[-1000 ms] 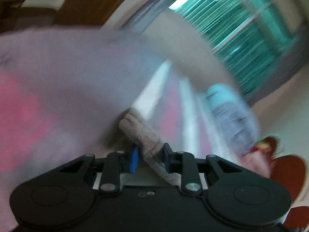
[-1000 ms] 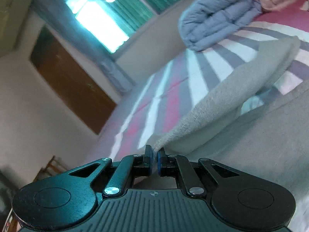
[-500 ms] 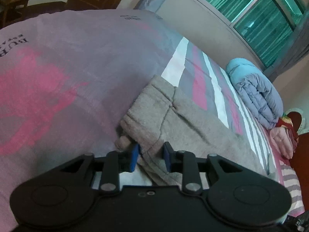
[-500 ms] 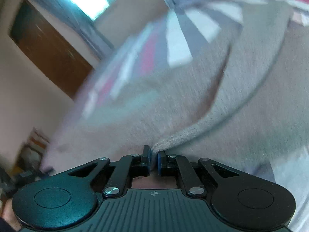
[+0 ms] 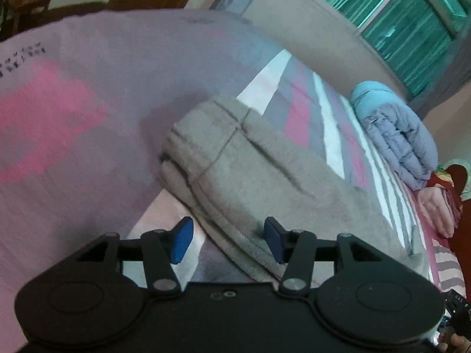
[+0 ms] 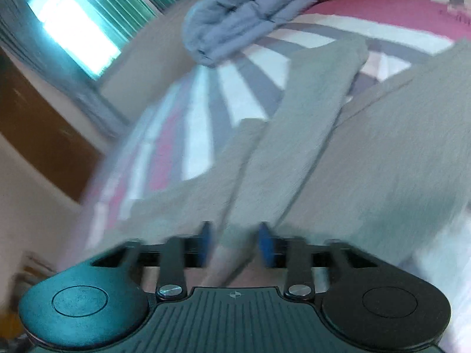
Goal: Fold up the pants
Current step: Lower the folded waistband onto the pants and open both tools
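Left tool [image 5: 226, 239] spread wide over grey fleece pants [image 5: 250, 170]; right tool [image 6: 234, 242] wide too, pants' edge between pads; folded blue quilt [image 5: 397, 135] at 2 o'clock.

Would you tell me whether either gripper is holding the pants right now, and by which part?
Nothing is held. The left gripper and right gripper both stand open, with the grey pants lying loose on the bed between their fingers.
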The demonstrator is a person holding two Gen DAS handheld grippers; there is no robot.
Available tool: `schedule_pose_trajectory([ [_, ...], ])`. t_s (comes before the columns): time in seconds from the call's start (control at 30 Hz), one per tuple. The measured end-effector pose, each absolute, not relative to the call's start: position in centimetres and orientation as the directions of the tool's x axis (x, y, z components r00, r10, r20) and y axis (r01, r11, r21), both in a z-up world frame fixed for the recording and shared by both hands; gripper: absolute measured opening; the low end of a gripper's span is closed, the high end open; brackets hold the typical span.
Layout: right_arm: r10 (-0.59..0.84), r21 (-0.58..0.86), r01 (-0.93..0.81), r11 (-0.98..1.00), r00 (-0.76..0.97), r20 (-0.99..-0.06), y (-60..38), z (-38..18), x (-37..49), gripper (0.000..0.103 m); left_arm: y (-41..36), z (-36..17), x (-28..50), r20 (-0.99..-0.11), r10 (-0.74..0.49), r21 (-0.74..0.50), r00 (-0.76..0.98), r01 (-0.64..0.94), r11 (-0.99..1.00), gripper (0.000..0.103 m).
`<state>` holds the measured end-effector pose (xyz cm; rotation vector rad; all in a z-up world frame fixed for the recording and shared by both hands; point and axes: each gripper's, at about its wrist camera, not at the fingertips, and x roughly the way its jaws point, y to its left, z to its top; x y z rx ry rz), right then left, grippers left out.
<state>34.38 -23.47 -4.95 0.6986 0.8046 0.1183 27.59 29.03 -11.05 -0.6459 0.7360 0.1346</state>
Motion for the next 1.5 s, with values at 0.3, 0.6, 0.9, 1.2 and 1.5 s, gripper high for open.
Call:
schedule_pose_trajectory([
  [0.3,0.27,0.435,0.114,0.893,0.638,-0.721,-23.3,-4.7,37.5,0.01,28.2,-12.3,28.9,-0.685,-0.131,-0.493,0.717,-0.323,0.808,0.045],
  [0.6,0.346,0.576,0.174,0.799,0.65,-0.677,-27.5,-8.3,32.4,0.027,27.2,-11.9,28.5,-0.703,-0.111,-0.452,0.703,-0.32,0.833,0.046],
  [0.9,0.225,0.435,0.105,0.894,0.735,-0.64,-26.6,-3.9,34.4,0.033,25.9,-12.2,28.9,-0.727,-0.091,-0.416,0.681,-0.331,0.847,0.06],
  [1.2,0.132,0.276,0.108,0.955,0.679,-0.722,-26.8,-5.6,36.9,0.004,24.8,-12.7,29.2,-0.727,-0.059,-0.371,0.684,-0.319,0.872,0.069],
  [1.5,0.242,0.559,0.3,0.773,0.675,-0.697,-34.2,-8.6,30.1,0.018,24.1,-13.3,28.9,-0.713,-0.03,-0.342,0.7,-0.31,0.887,0.07],
])
